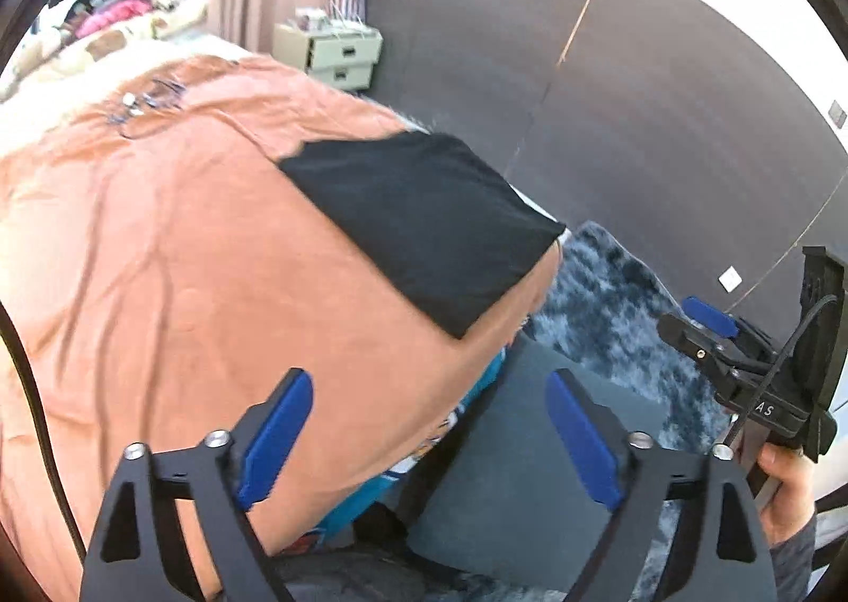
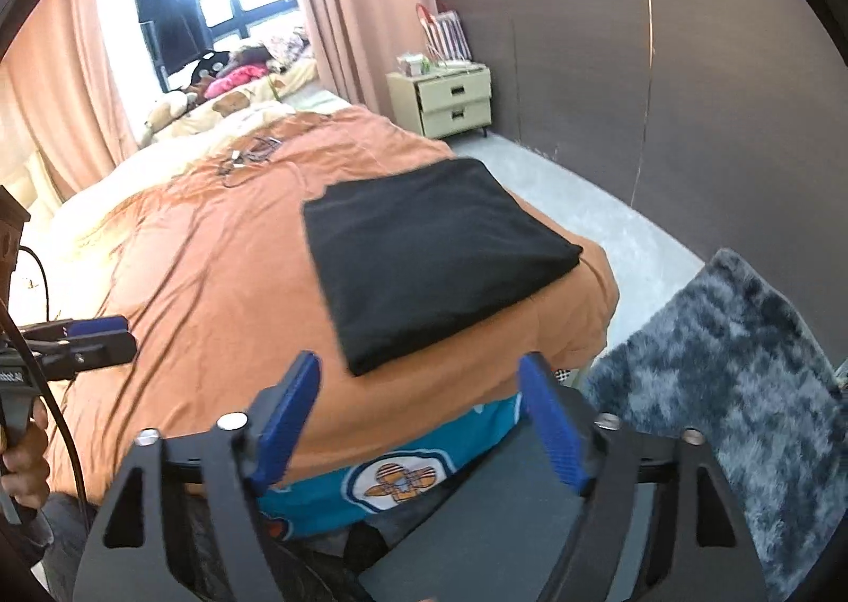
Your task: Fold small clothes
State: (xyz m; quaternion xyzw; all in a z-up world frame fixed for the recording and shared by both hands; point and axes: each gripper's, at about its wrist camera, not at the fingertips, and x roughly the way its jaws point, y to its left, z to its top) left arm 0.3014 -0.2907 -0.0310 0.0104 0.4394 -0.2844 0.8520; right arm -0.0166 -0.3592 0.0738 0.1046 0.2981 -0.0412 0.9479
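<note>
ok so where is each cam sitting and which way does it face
left wrist: rides the left claw, jaws open, looking down across the orange bedspread at the folded black garment; the right claw and its hand show at the right edge.
right wrist: rides the right claw, jaws open, facing up the bed; the left claw shows at left.
shared: garment, bedspread, nightstand.

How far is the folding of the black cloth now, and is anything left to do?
Done: the black garment lies folded into a flat rectangle on the orange bedcover. In hand: nothing; the left gripper and the right gripper are both open and empty, clear of it. Left: no other unfolded small clothes show nearby.
</note>
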